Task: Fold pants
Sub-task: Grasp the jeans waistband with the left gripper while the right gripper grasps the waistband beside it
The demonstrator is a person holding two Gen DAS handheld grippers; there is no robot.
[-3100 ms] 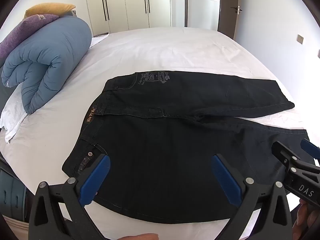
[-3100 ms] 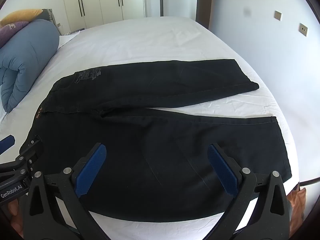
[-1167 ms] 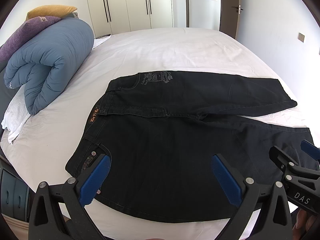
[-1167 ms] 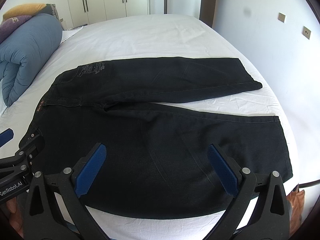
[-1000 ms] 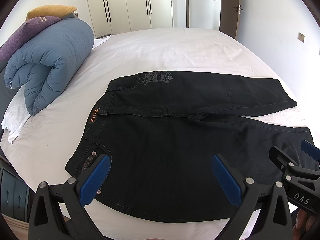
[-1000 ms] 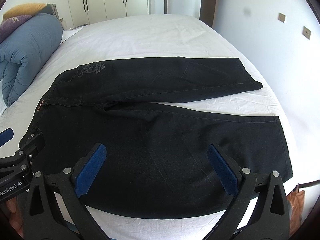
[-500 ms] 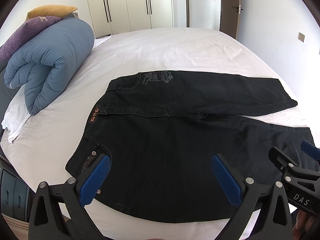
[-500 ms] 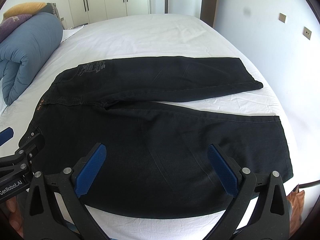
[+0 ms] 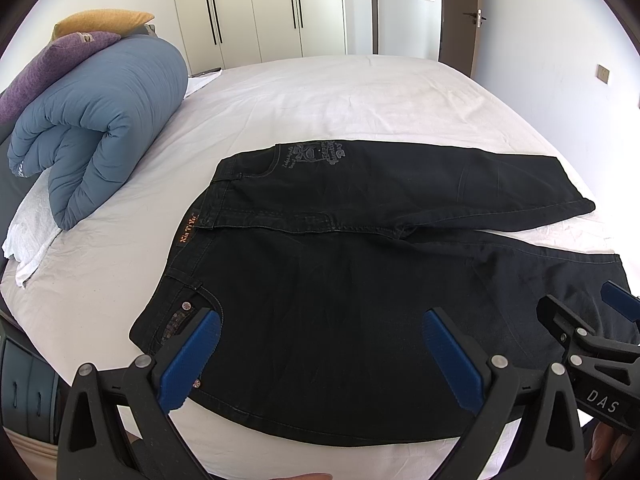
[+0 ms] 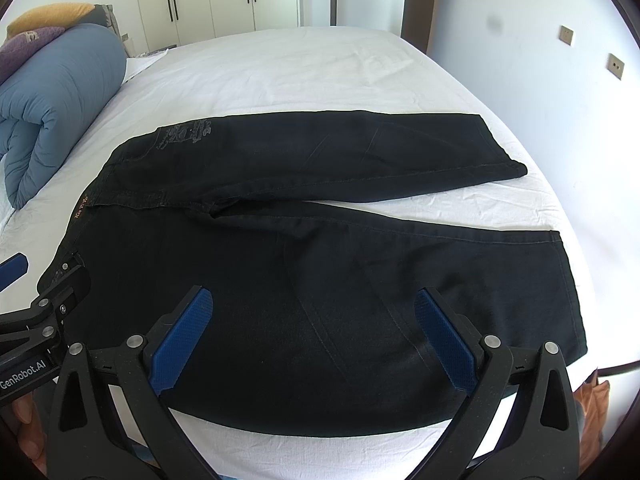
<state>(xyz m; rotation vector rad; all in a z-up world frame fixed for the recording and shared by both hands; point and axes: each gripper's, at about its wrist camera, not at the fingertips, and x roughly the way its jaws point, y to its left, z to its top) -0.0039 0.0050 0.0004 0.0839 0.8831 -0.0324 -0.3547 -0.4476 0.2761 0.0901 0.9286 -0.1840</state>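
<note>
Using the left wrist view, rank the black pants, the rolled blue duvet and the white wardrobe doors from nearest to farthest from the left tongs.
1. Black pants: spread on the bed right beneath the open left tongs.
2. Rolled blue duvet: farther back on the left side of the bed.
3. White wardrobe doors: at the far wall, beyond the bed.

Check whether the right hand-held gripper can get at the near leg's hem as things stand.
Probably yes. The right hand-held gripper is open above the black pants, and the near leg's hem lies flat and uncovered on the bed, off to its right.
</note>
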